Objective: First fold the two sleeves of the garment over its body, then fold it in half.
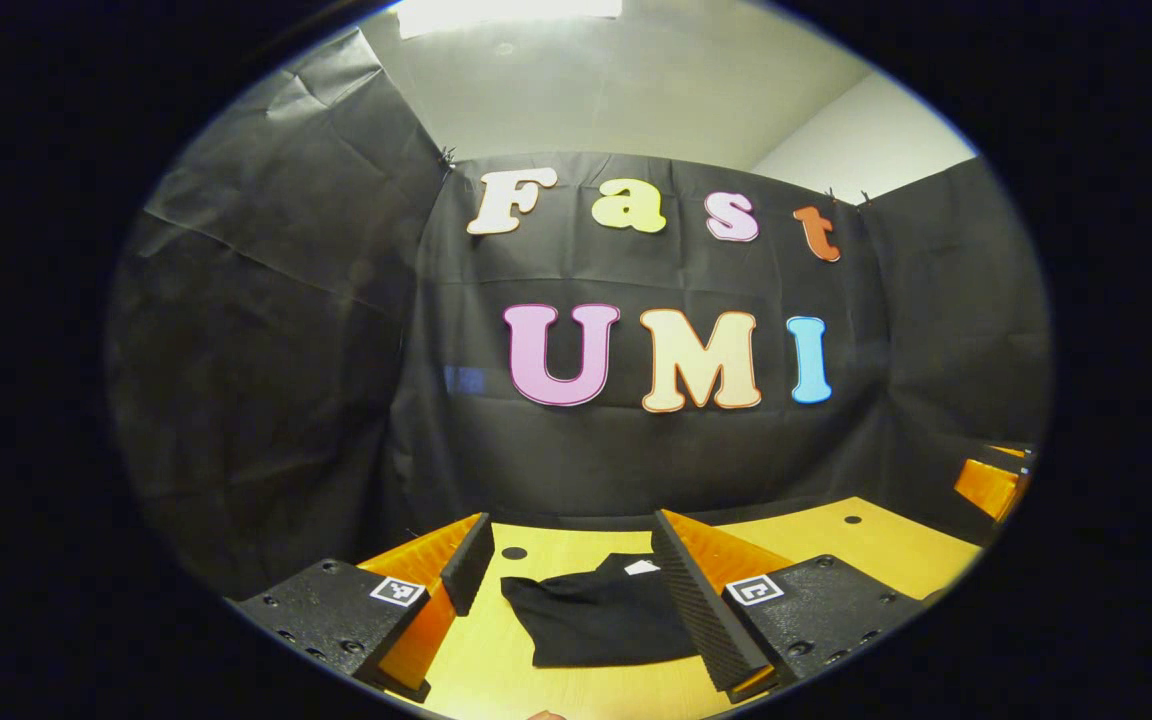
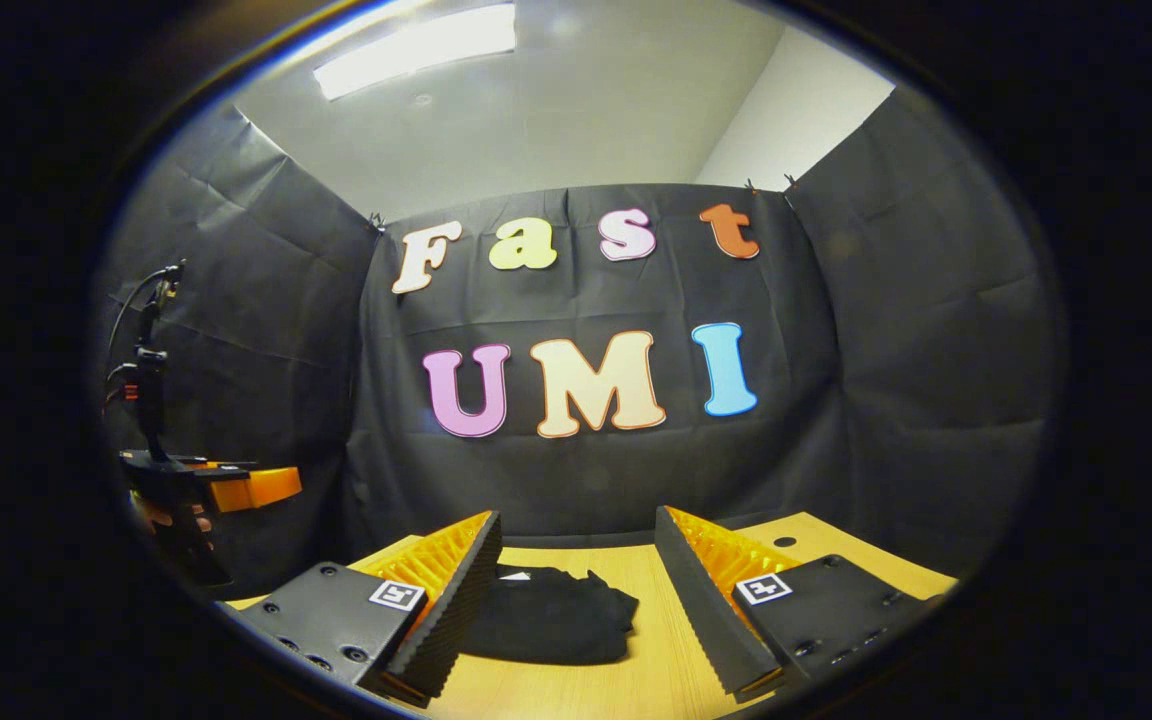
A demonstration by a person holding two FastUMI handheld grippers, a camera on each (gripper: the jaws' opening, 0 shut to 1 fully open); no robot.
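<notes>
Left gripper view: left gripper held above the pale wooden table, jaws released, nothing between the black ribbed pads. Black cloth garment lies folded into a compact bundle on the table, framed between the two fingers at 6 o'clock; white neck tag on its far edge. Round dark hole in the tabletop at 11 o'clock from the bundle.

Right gripper view: right gripper likewise spread wide and holding nothing; garment at 6 o'clock, partly behind the left-hand finger. The other gripper hangs at 9 o'clock, well apart, a hand on its grip.
</notes>
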